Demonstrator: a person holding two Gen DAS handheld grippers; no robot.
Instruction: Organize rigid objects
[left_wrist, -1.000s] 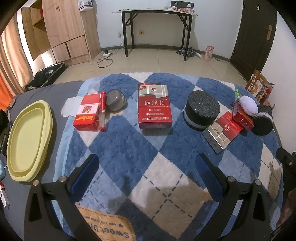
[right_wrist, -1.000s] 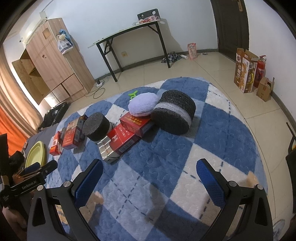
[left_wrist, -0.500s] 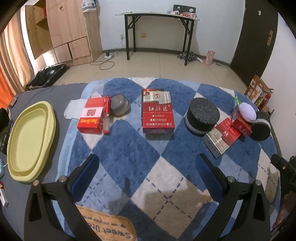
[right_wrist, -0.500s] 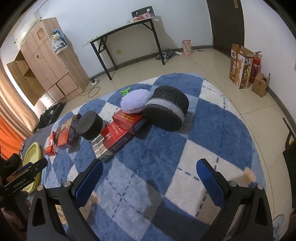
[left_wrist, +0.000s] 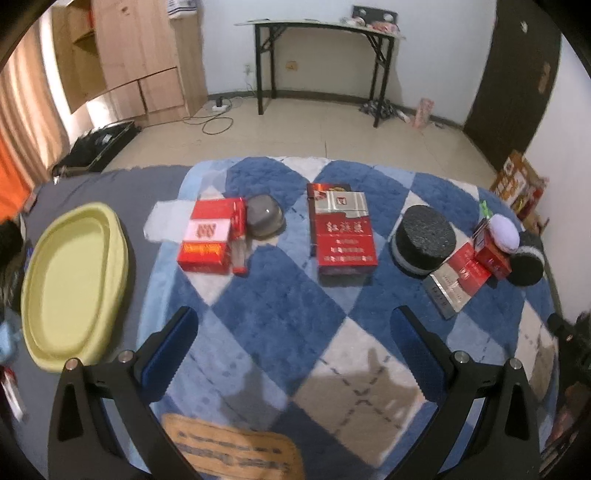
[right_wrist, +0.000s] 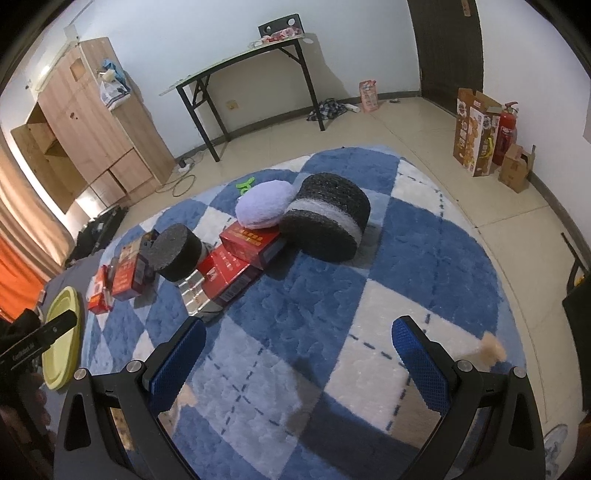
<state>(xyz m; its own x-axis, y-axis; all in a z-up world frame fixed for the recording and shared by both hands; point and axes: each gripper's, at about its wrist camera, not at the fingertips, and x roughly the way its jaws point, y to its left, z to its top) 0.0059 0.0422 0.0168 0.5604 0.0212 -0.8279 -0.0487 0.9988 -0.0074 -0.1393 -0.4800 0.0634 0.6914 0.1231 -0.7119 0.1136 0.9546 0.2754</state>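
Cartons like the tall red box, straight ahead of the left gripper whose jaws stand apart and empty, look light, stiff, best pinched across narrow sides.

Even indoor light fills both views, bright on the white walls, dimmer toward the dark door. The left wrist picture is soft with motion blur, the lettering on the tan mat label smeared unreadable. The right wrist picture is sharper across the checked rug. Soft shadows spread on the rug in front of each gripper and beside the black cylinder. Fisheye bending curves the cabinet and the walls, and black vignette fills every corner
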